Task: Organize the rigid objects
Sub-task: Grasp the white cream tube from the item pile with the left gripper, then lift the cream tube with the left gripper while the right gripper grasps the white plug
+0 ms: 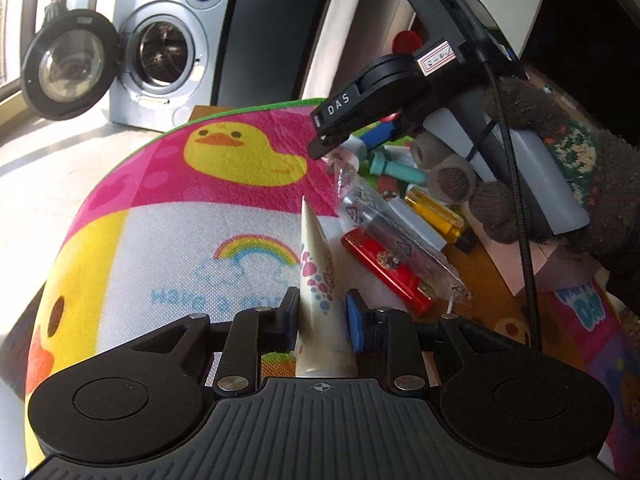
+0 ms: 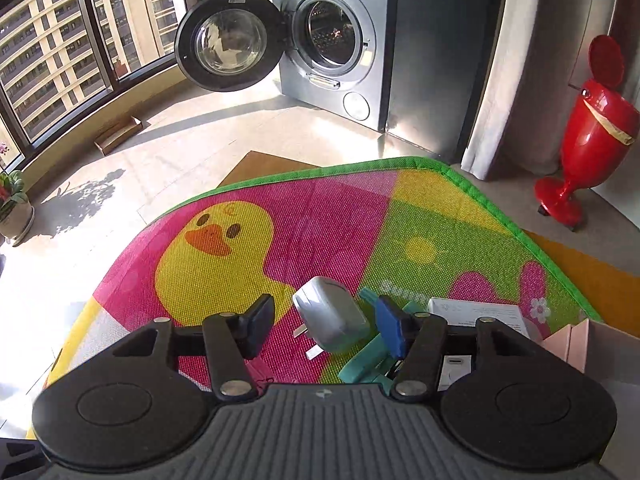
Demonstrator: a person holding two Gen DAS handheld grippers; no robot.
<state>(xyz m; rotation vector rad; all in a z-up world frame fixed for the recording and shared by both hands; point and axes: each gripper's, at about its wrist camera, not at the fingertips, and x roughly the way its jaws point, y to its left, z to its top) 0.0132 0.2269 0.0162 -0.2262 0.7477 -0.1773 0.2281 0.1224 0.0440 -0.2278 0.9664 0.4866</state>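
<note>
My left gripper is shut on a cream tube with pink print, its flat end pointing away over the duck play mat. To its right lies a pile: a red lighter, a clear plastic packet, a yellow bottle, a teal toy piece. My right gripper, held by a gloved hand, hovers over the pile's far side. In the right wrist view my right gripper is open above a grey plug adapter and a teal toy.
A washing machine with its door open stands beyond the mat. A red bin stands at the right. A pink box and a white card sit at the mat's right. A potted plant is at the left.
</note>
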